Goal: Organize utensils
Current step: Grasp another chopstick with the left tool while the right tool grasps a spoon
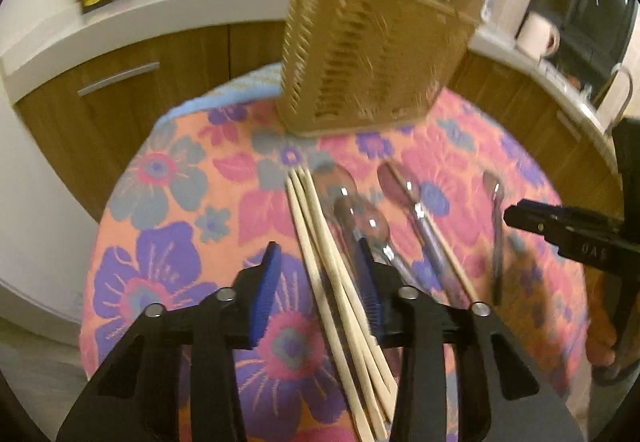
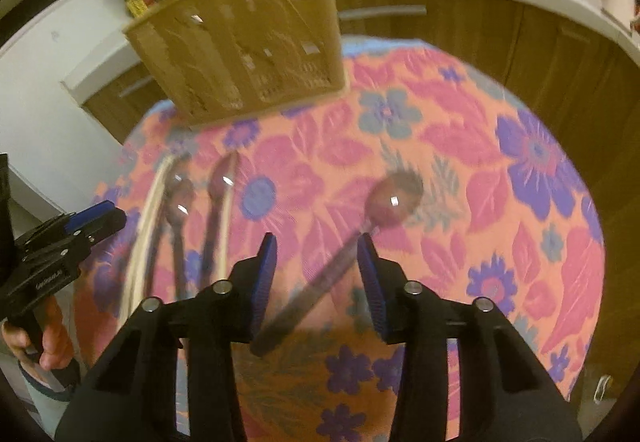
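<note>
Where left tongs (image 1: 320, 274) point down, ribbed blue pads (image 1: 266, 290) stand partly apart, gripping nothing; pale wooden chopsticks (image 1: 340, 282) lie between them on worktop (image 1: 160, 201). Right tongs (image 2: 318, 278) likewise part-open over long handle of metal spoon (image 2: 394, 197), no pad contact visible. More shiny spoons (image 1: 400, 185) just beside chopsticks. Floral woven cloth covers round worktop. Slotted tan plastic utensil basket (image 1: 360, 53) at far edge; contents blurred, rim cut off.
</note>
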`<move>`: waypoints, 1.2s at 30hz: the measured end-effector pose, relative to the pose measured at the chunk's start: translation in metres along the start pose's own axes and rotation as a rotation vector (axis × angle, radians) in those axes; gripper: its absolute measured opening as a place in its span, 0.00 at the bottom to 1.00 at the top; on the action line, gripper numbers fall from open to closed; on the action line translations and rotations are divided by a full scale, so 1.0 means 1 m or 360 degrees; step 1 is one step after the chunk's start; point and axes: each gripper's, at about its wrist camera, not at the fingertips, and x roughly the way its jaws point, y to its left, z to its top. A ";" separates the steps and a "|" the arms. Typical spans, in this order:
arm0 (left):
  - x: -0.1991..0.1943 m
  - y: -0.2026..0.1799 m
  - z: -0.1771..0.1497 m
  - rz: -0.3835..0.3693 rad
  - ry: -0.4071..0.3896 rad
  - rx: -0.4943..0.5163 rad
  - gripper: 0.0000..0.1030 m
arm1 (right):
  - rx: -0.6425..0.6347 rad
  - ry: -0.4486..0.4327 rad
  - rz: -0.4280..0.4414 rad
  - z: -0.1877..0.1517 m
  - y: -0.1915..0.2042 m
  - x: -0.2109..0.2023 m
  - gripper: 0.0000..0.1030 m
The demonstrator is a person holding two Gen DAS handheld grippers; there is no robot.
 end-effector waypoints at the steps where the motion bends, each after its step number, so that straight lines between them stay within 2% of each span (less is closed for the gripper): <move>1: 0.002 -0.003 -0.001 0.0016 0.0017 0.0018 0.33 | 0.0017 0.0024 -0.0004 -0.001 -0.002 0.005 0.35; 3: 0.007 -0.007 -0.001 0.0048 0.0042 0.0049 0.33 | 0.0046 0.0054 0.0002 -0.002 -0.006 0.011 0.35; 10: 0.024 -0.011 0.000 0.0088 0.0140 0.0061 0.17 | 0.0082 0.0122 -0.0071 0.006 -0.006 0.024 0.34; 12: 0.024 -0.011 0.000 0.0087 0.0133 0.0052 0.17 | 0.0085 0.0119 -0.0096 0.007 -0.004 0.026 0.34; 15: 0.024 -0.012 0.001 0.0101 0.0126 0.0045 0.11 | 0.0063 0.0118 -0.0144 0.009 0.000 0.029 0.34; 19: 0.021 -0.007 0.000 0.0081 0.0111 -0.0002 0.05 | -0.0040 0.0105 -0.0250 0.006 0.007 0.030 0.20; 26: 0.012 0.026 -0.002 -0.0129 0.0100 -0.0212 0.02 | -0.0130 0.0099 -0.0241 -0.012 -0.001 0.016 0.10; 33: 0.011 0.039 -0.004 -0.0027 0.0146 -0.0216 0.03 | -0.0078 0.0099 -0.0184 -0.017 -0.017 0.008 0.10; 36: 0.013 0.037 -0.003 0.0008 0.0168 -0.0163 0.03 | -0.0029 0.0140 -0.0098 -0.014 -0.026 0.010 0.10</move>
